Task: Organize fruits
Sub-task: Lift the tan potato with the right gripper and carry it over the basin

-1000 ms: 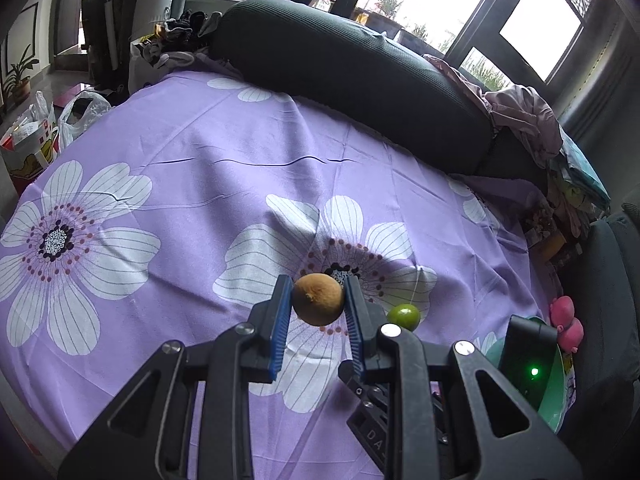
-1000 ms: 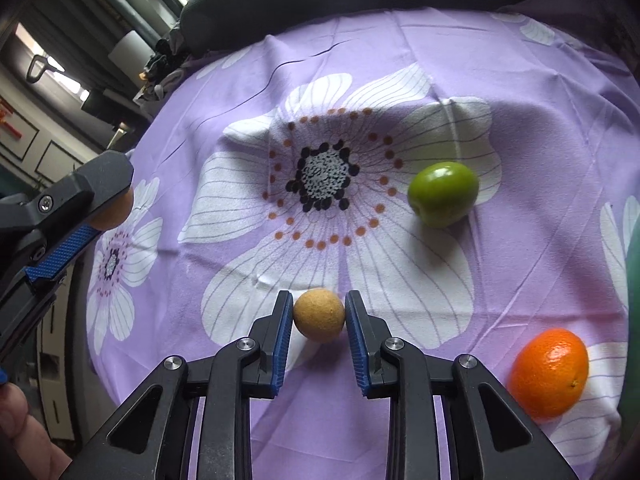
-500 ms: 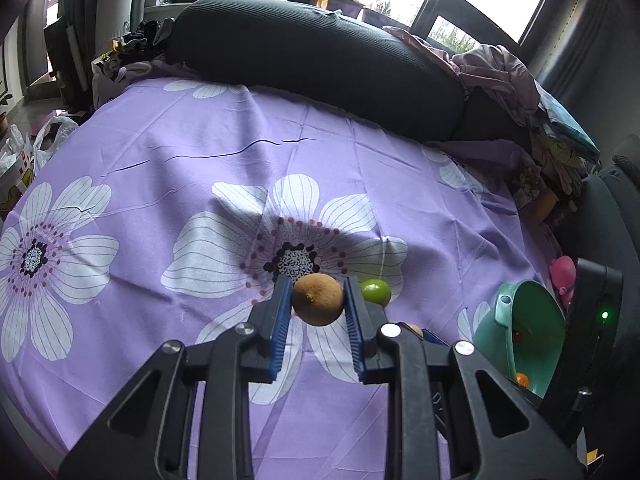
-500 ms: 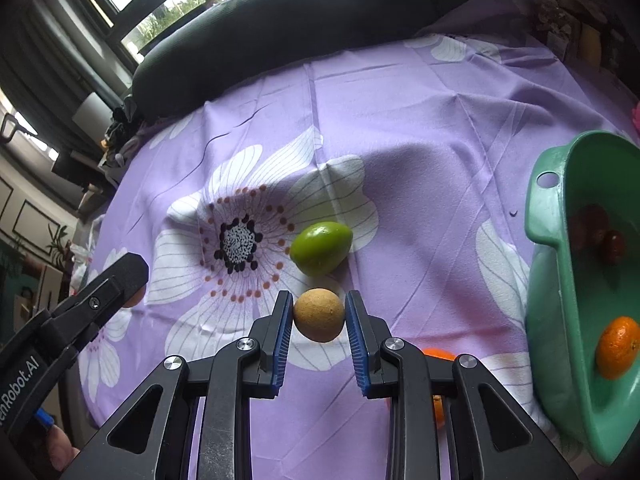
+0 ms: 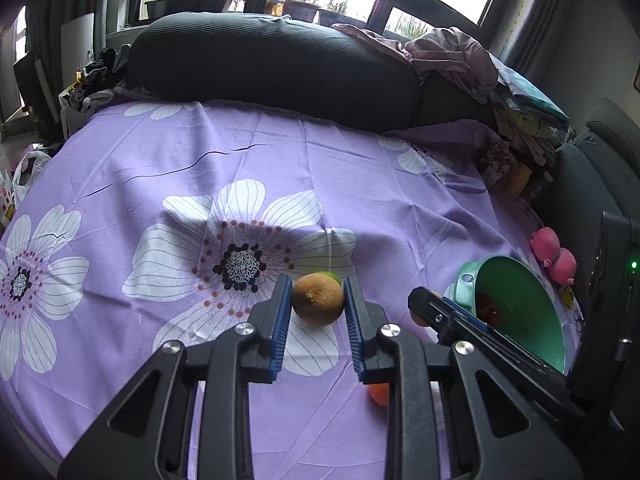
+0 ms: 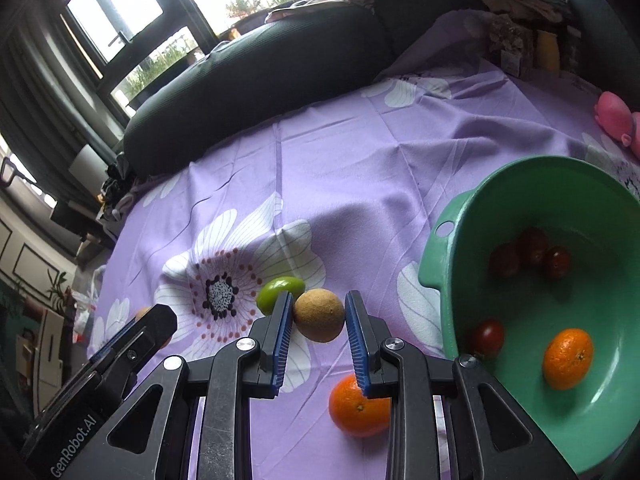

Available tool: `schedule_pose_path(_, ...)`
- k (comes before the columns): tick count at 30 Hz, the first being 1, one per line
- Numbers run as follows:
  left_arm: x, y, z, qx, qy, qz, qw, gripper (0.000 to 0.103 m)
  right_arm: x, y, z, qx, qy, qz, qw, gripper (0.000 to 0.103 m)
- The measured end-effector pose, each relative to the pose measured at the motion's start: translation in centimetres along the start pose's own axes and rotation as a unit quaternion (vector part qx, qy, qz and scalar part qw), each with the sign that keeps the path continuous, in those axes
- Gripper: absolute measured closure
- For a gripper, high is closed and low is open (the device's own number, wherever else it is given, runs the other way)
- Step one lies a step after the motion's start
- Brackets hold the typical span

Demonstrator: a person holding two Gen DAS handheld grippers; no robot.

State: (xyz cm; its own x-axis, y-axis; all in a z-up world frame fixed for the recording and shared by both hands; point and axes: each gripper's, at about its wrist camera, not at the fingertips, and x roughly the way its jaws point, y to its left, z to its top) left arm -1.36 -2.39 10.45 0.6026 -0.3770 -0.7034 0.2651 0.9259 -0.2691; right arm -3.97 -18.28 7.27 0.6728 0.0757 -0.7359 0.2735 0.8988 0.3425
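My left gripper (image 5: pixel 317 308) is shut on a brownish-orange round fruit (image 5: pixel 318 299), held above the purple flowered cloth (image 5: pixel 280 168). My right gripper (image 6: pixel 318 318) is shut on a tan round fruit (image 6: pixel 319 315), also off the cloth. On the cloth lie a green lime (image 6: pixel 276 293), mostly hidden in the left wrist view (image 5: pixel 330 276), and an orange (image 6: pixel 354 410) under the right fingers. The green bowl (image 6: pixel 436 264) at the right holds an orange (image 6: pixel 568 358) and several small dark red fruits (image 6: pixel 530 254). In the left wrist view the right gripper (image 5: pixel 444 316) reaches in front of the bowl (image 5: pixel 520 300).
A long dark bolster (image 5: pixel 272 64) lies across the far side of the cloth. Clothes (image 5: pixel 452 52) are piled at the back right. A pink toy (image 5: pixel 554 254) sits beyond the bowl. A dark chair (image 5: pixel 592 184) stands at the right edge.
Both grippers have carried their fruits to the right, towards the green bowl, which now fills the right of the right wrist view. The lime and the loose orange stay on the cloth.
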Motion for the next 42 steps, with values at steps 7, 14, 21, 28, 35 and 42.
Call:
schedule_pose_path(7, -0.3, -2.3, -0.5, 0.031, -0.008, -0.019, 0.9993, 0.077, -1.7, -1.8, 0.4, 0.019, -0.031, -0.015, 0.999, 0.074)
schedule_pose_path(14, -0.4, -4.5, -1.1, 0.063, -0.014, -0.041, 0.9971, 0.077, -3.7, -3.7, 0.9, 0.044, -0.062, -0.028, 0.997, 0.074)
schedule_pose_path(21, 0.2, -6.2, -1.8, 0.081, -0.001, -0.074, 0.994, 0.077, -4.5, -5.4, 0.9, 0.066, -0.071, -0.042, 0.994, 0.074)
schedule_pose_path(28, 0.9, -7.9, -2.3, 0.092, 0.014, -0.114, 0.989, 0.077, -5.5, -6.7, 0.9, 0.08, -0.082, -0.055, 0.992, 0.074)
schedule_pose_path(35, 1.3, -9.0, -2.6, 0.094, 0.026, -0.148, 0.9842, 0.077, -6.7, -7.7, 0.8, 0.094, -0.094, -0.07, 0.989, 0.074)
schedule_pose_path(42, 2.0, -10.0, -2.7, 0.097, 0.039, -0.171, 0.9797, 0.077, -8.3, -8.9, 0.8, 0.109, -0.114, -0.097, 0.983, 0.074)
